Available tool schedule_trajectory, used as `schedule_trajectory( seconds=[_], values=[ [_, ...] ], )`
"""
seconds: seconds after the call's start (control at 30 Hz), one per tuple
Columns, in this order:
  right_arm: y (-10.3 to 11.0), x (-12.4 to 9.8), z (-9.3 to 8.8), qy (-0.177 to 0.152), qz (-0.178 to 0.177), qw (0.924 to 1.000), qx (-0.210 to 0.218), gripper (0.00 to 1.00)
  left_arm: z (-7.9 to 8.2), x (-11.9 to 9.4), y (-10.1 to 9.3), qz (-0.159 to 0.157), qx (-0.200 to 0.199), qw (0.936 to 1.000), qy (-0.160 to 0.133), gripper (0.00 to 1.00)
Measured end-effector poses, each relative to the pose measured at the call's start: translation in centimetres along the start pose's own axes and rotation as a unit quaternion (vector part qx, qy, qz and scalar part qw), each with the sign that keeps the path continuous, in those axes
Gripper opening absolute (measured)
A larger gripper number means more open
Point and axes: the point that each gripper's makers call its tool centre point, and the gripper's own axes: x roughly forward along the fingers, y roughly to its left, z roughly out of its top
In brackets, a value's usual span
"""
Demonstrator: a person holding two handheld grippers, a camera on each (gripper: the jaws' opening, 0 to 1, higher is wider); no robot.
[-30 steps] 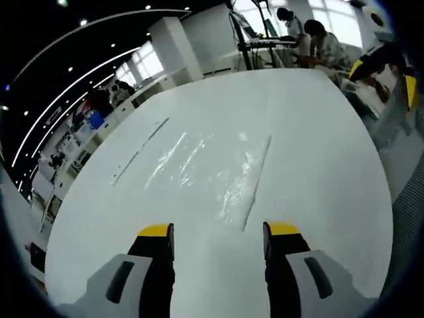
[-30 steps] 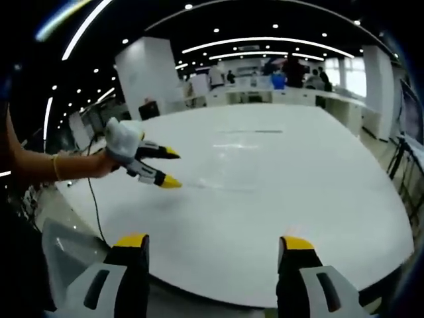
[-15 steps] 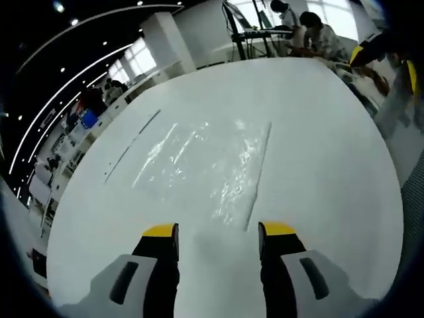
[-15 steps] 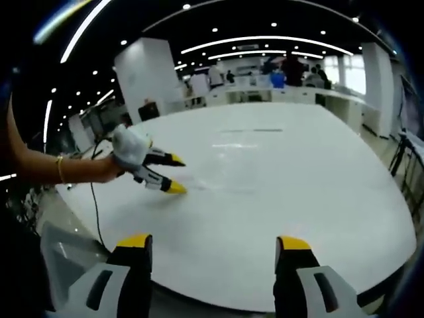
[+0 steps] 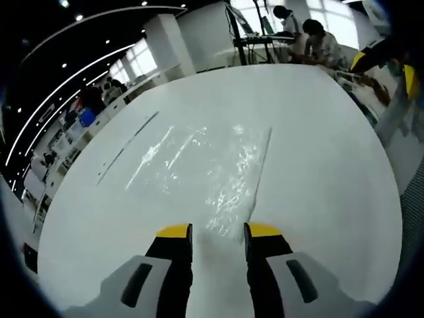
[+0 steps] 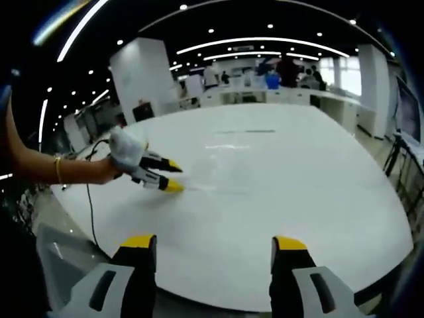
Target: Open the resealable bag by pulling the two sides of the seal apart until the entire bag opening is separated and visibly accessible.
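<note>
Resealable bag (image 5: pixel 212 169) lay flat and clear on the white worktop (image 5: pixel 318 165), its glossy wrinkles catching the ceiling lights and one long straight edge, probably the seal strip, running away from the left tongs (image 5: pixel 217 232). Those tongs sat right at the bag's near edge, their yellow-tipped jaws standing a narrow gap apart with bare worktop visible between them; nothing was clamped there as far as could be seen. The seal looked closed along its whole length and no opening showed, so the task appeared barely begun: a first grip on one side of the seal, a second grip on the other, and the pull itself all seemed left to do.

The left gripper view gave the bag's surface in detail, plus a thin dark line on the worktop beyond it and seated people at a desk far behind. The right gripper view gave the wider layout instead: the left tongs (image 6: pixel 173 177) held in a person's hand (image 6: pixel 106 169) with a bracelet on the wrist, tips low near the worktop (image 6: pixel 318 199), where the bag (image 6: pixel 222 189) was no more than a faint sheen. The right tongs (image 6: pixel 213 242) hung back at the worktop's near edge, jaws wide apart and empty, well away from the bag.
</note>
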Motion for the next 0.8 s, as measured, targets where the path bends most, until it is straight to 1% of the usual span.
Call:
schedule_trajectory(
  seconds=[0.03,0.07,0.13,0.17,0.2,0.27,0.4,0.57,0.7,0.8],
  values=[
    [-0.03,0.04,-0.04,0.0,-0.001,1.0,0.001,0.68,-0.02,0.05,-0.19,-0.007,0.0,1.0,-0.001,0.24],
    [-0.02,0.1,-0.04,0.001,-0.001,1.0,0.001,0.68,0.03,0.19,-0.49,-0.018,0.003,0.9998,-0.004,0.19],
    [0.04,0.17,-0.03,0.002,0.0,1.0,0.001,0.68,-0.09,0.37,-0.76,-0.029,0.011,0.9995,-0.004,0.06],
    [0.07,0.21,0.0,0.002,0.0,1.0,0.0,0.68,-0.19,0.47,-0.84,-0.029,0.01,0.9995,-0.003,0.02],
    [0.1,0.24,0.06,0.002,0.001,1.0,0.0,0.68,0.05,0.44,-0.77,-0.027,0.015,0.9995,-0.011,0.02],
    [0.11,0.28,0.18,0.001,0.001,1.0,-0.001,0.68,0.01,0.46,-0.8,-0.031,0.012,0.9994,-0.011,0.02],
    [0.12,0.42,0.39,-0.001,0.002,1.0,0.0,0.68,0.01,0.33,-0.68,-0.04,-0.013,0.9989,-0.021,0.03],
    [0.13,0.57,0.49,-0.001,0.002,1.0,-0.001,0.68,-0.11,0.3,-0.76,-0.046,-0.03,0.9981,-0.029,0.02],
    [0.17,0.6,0.52,-0.001,0.003,1.0,-0.003,0.68,-0.07,0.24,-0.95,-0.055,-0.034,0.9975,-0.029,0.0],
    [0.26,0.52,0.49,0.0,0.004,1.0,-0.003,0.68,-0.08,0.2,-1.08,-0.054,-0.025,0.9979,-0.024,0.0]
  ],
)
